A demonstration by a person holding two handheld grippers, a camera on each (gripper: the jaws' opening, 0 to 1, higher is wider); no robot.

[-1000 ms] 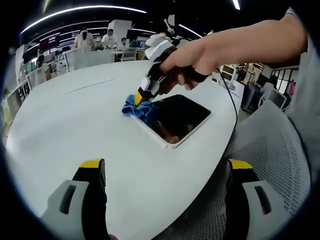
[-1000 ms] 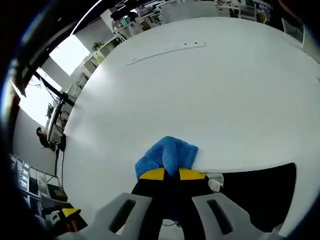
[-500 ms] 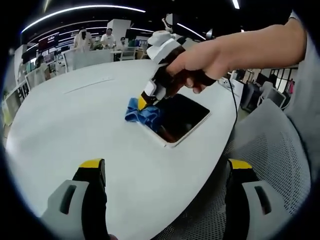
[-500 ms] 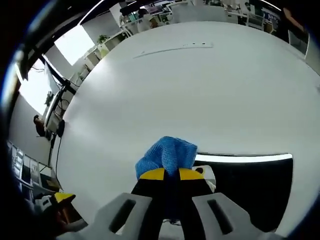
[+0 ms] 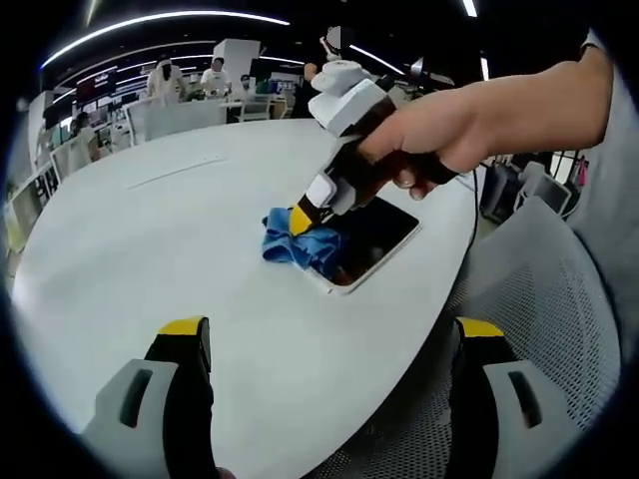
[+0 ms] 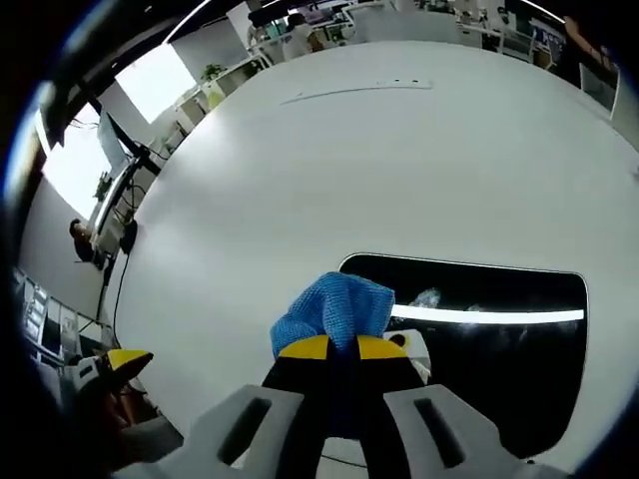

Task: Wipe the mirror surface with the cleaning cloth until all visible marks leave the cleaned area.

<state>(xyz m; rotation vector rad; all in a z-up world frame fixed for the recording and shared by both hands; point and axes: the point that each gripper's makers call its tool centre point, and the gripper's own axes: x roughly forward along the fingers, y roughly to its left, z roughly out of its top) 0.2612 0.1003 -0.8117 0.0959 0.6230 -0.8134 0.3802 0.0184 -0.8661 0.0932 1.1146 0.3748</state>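
A flat rectangular mirror (image 5: 369, 238) with a pale frame lies on the round white table (image 5: 150, 239), near its right edge. A blue cleaning cloth (image 5: 300, 245) rests on the mirror's left end, pinched by my right gripper (image 5: 301, 221), which a hand holds from the upper right. In the right gripper view the mirror (image 6: 499, 339) is dark with a bright light streak and faint smudges, and the cloth (image 6: 334, 311) bulges out above my right gripper (image 6: 342, 348), shut on it. My left gripper (image 5: 324, 344) hangs open near the table's front edge, holding nothing.
A grey mesh chair (image 5: 544, 319) stands to the right of the table. A thin seam with small marks (image 6: 359, 92) crosses the table's far side. People and desks (image 5: 190, 85) are far behind. A cable (image 5: 461, 200) runs off the table's right side.
My right gripper has dragged the cloth along the mirror's left end towards the near corner. In the right gripper view more of the mirror has come into sight. The left gripper has stayed put.
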